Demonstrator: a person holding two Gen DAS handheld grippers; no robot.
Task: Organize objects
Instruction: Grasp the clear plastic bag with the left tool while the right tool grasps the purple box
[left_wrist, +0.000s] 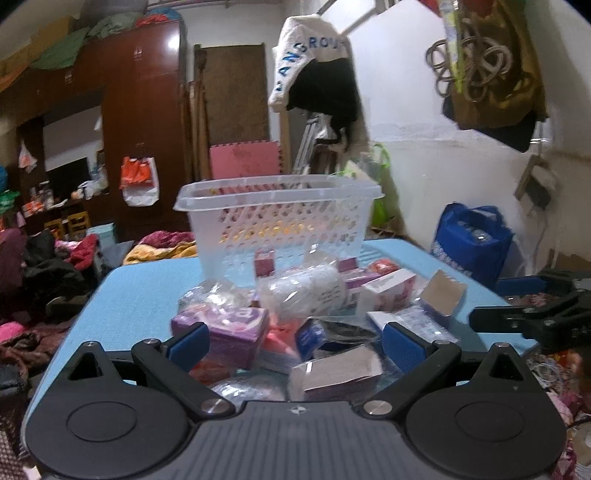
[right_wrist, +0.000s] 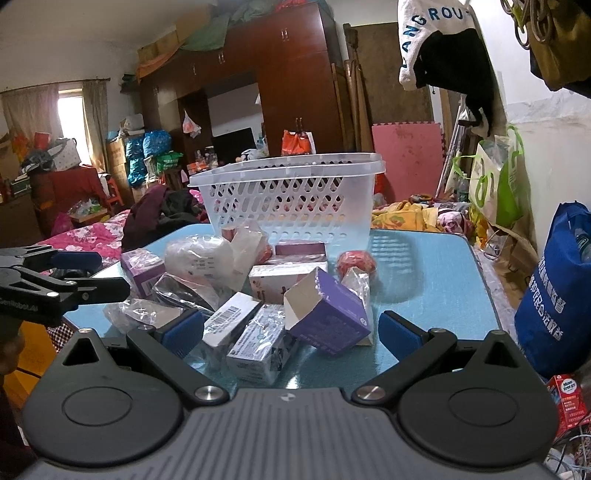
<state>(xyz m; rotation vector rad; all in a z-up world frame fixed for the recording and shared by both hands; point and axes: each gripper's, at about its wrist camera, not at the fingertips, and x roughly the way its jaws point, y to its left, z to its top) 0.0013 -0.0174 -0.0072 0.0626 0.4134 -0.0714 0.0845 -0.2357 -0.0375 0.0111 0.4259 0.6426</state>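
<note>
I had both claws spread wide and empty, each hovering at the near edge of the pile on the blue table (right_wrist: 424, 258). The right gripper (right_wrist: 291, 332) faced the purple carton (right_wrist: 328, 314) straight on: it sat just ahead of the blue pads and a touch toward the right pad, tipped on one corner with its open flap turned up and to the left. Its body ran slantwise across my line of approach, so the pads would meet it on two faces only if I turned the wrist a little first. Left of it, and lower between the pads, lay the white barcode box (right_wrist: 231, 317) with its long axis pointing away from me toward the clear basket (right_wrist: 291, 195).

The left gripper (left_wrist: 295, 343) stood over the other side of the heap, with the lilac pack (left_wrist: 225, 326) just ahead of its left pad and a flat grey-brown carton (left_wrist: 340, 373) nearly under its right one. From that view the right claw showed off to the right, apart from the pile.

The basket stood beyond the pile, dead ahead of both claws and touching the farthest items. I judged the right claw the nearer one for the purple carton, and the carry would run forward and up over the rim.
</note>
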